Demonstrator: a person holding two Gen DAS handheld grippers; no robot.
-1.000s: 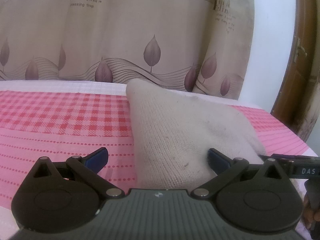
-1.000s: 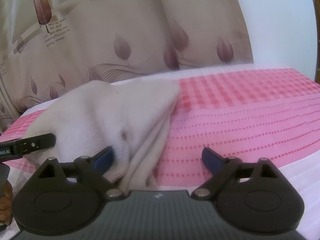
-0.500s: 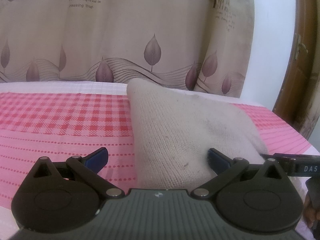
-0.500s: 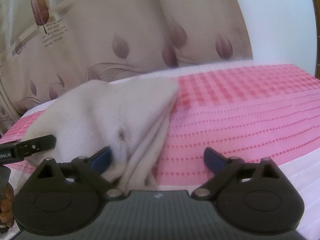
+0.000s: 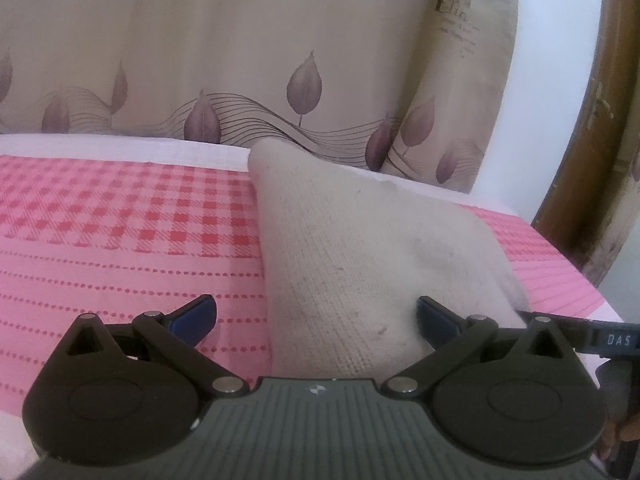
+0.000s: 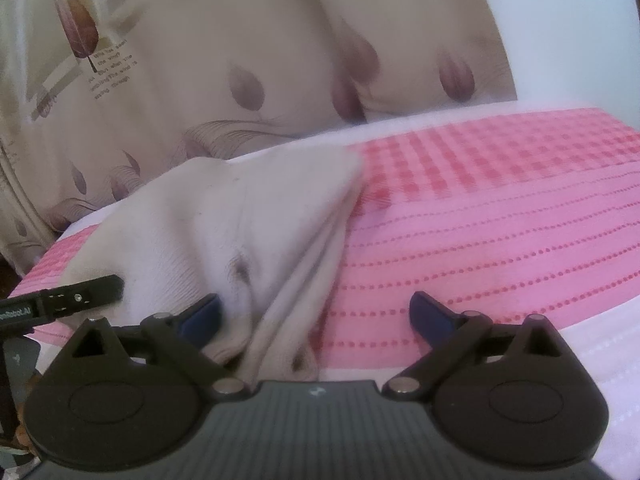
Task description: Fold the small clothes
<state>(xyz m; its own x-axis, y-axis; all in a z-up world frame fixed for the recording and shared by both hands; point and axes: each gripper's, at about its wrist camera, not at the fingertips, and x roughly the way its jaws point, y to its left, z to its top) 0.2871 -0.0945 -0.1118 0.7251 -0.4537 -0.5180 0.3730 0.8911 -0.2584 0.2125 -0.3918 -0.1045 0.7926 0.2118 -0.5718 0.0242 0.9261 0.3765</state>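
Note:
A cream knitted garment [image 5: 360, 248] lies on the pink patterned bedspread [image 5: 120, 240]. In the left wrist view its near edge lies between the fingers of my open left gripper [image 5: 316, 316], close to the right fingertip. In the right wrist view the garment [image 6: 224, 232] is bunched into folds, and its near edge lies by the left fingertip of my open right gripper [image 6: 316, 316]. Each gripper's dark finger tip shows in the other's view, the right one [image 5: 580, 332] at the garment's right side and the left one [image 6: 64, 296] at its left side.
A beige curtain [image 5: 280, 60] with purple leaf prints hangs behind the bed. A brown wooden door frame [image 5: 592, 160] stands at the right. The bedspread [image 6: 500, 220] stretches to the right of the garment, with white bedding [image 6: 560, 360] at its near edge.
Both grippers have dropped slightly and stay open. The garment has hardly moved.

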